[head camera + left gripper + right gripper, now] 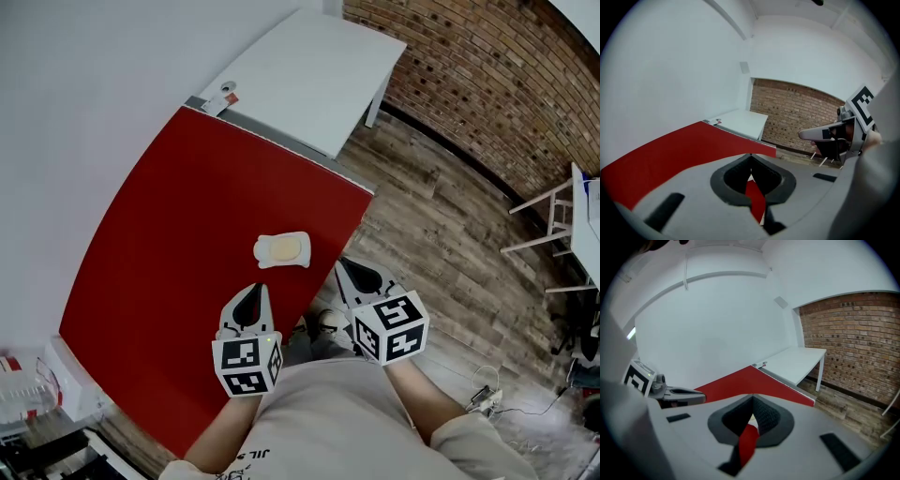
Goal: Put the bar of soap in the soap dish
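Soap dish: white and shallow, standing on the red table near the table's right-hand edge in the head view.
Bar of soap: pale yellow, lying flat inside the soap dish.
Left gripper: held over the red tabletop, just on the person's side of the soap dish and clear of it. Its jaws are closed together with nothing between them.
Right gripper: held beside the table's edge, over the wooden floor and to the right of the dish. Its jaws meet at the tips and hold nothing.
White table: butts against the far end of the red table.
Brick wall: runs beyond the floor, at the upper right of the head view.
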A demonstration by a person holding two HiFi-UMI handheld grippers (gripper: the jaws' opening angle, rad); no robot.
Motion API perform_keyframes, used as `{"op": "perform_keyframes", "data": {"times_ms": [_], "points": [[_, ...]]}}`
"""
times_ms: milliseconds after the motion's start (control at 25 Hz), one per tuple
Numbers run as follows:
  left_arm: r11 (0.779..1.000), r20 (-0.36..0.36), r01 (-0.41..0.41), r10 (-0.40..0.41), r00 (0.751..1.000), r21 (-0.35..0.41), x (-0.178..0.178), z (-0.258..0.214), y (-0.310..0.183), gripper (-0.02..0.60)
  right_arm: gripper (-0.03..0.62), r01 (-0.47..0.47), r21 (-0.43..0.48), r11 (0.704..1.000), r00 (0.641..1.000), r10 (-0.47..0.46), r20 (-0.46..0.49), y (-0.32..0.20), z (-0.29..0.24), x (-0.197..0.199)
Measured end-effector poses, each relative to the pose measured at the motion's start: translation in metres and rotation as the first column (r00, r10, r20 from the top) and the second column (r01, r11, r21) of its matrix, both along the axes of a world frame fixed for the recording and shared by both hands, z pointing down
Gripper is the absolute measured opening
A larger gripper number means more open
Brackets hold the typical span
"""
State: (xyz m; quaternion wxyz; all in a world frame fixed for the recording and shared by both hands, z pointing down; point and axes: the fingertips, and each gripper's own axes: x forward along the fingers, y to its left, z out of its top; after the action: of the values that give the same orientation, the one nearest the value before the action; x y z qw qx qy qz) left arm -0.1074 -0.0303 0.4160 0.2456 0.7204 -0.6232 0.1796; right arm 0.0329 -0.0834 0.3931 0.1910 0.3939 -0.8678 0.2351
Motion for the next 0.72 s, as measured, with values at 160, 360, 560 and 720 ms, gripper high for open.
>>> {"op": "perform_keyframes", "data": {"times_ms": [160, 360, 560, 720], "points": [[1.000, 0.005, -0.006, 0.006, 1.000, -0.001, -0.003, -0.001, -0.002, 0.008, 0.005, 0.004, 0.000, 1.000, 1.000, -0.004, 0.004, 0.004, -0.003, -0.005], [1.000, 0.005, -0.016, 0.016, 1.000, 0.007, -0.005, -0.002, -0.006, 0.009, 0.005, 0.004, 0.014, 1.000, 1.000, -0.004, -0.009, 0.007, -0.004, -0.007], [1.000, 0.002, -0.029, 0.029, 1.000, 0.008, -0.001, -0.002, -0.005, 0.008, 0.005, 0.005, 0.008, 1.000, 1.000, -0.005, -0.004, 0.010, -0.004, -0.006], [0.999, 0.001, -0.037, 0.037, 0.999, 0.007, 0.002, -0.002, -0.002, 0.009, 0.005, 0.005, 0.009, 1.000, 1.000, -0.005, -0.006, 0.012, -0.005, -0.003]]}}
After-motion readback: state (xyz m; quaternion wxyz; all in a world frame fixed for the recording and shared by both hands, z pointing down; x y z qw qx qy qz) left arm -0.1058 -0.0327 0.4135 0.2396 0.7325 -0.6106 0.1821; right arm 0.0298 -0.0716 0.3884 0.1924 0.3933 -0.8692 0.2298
